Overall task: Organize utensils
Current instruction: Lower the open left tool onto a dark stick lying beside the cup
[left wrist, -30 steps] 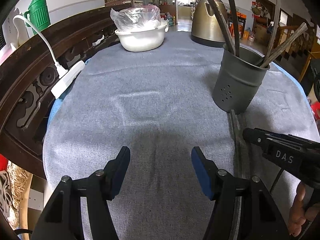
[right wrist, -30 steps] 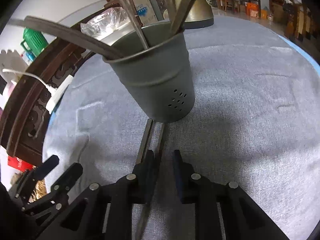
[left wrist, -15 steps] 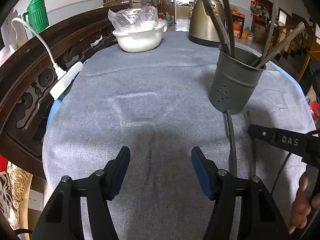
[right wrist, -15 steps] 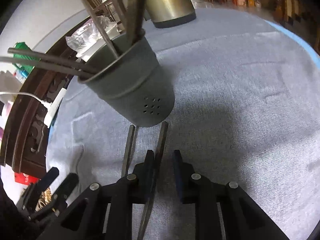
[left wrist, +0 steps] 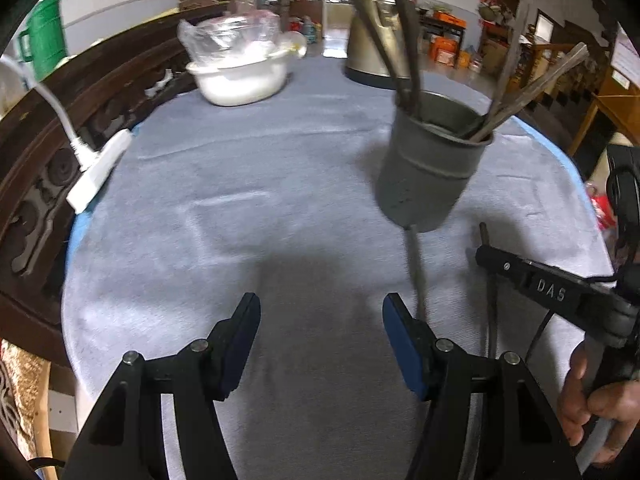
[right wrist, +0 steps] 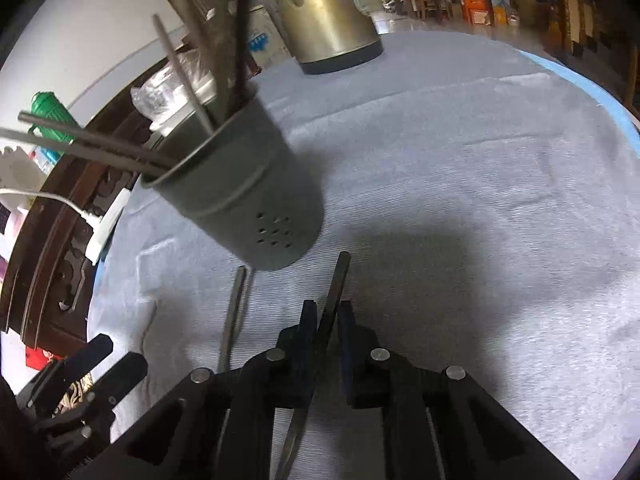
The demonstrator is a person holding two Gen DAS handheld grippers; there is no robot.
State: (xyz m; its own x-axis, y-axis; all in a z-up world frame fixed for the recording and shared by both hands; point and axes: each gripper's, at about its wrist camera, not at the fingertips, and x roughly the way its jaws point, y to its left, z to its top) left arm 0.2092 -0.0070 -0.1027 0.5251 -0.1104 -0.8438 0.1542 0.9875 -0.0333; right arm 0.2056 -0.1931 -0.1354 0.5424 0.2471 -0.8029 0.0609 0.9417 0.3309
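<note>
A grey metal utensil holder [left wrist: 428,176] [right wrist: 248,204] stands on the grey cloth with several long utensils leaning in it. Two more dark utensils lie in front of it. One utensil [right wrist: 236,304] [left wrist: 416,264] rests free on the cloth. My right gripper [right wrist: 326,316] [left wrist: 484,256] is closing its jaws on the handle of the other utensil [right wrist: 340,276], and the pads press on it. My left gripper [left wrist: 320,332] is open above bare cloth to the left, with nothing between its blue pads.
A metal kettle [left wrist: 368,64] and a white bowl [left wrist: 240,84] with a plastic bag stand at the far side. A white power strip [left wrist: 100,168] lies by the carved wooden rail [left wrist: 36,160] on the left. A hand [left wrist: 592,404] holds the right gripper.
The right gripper's jaws have narrowed onto one utensil's handle, and that utensil has swung away from the other one. The left gripper has hardly moved.
</note>
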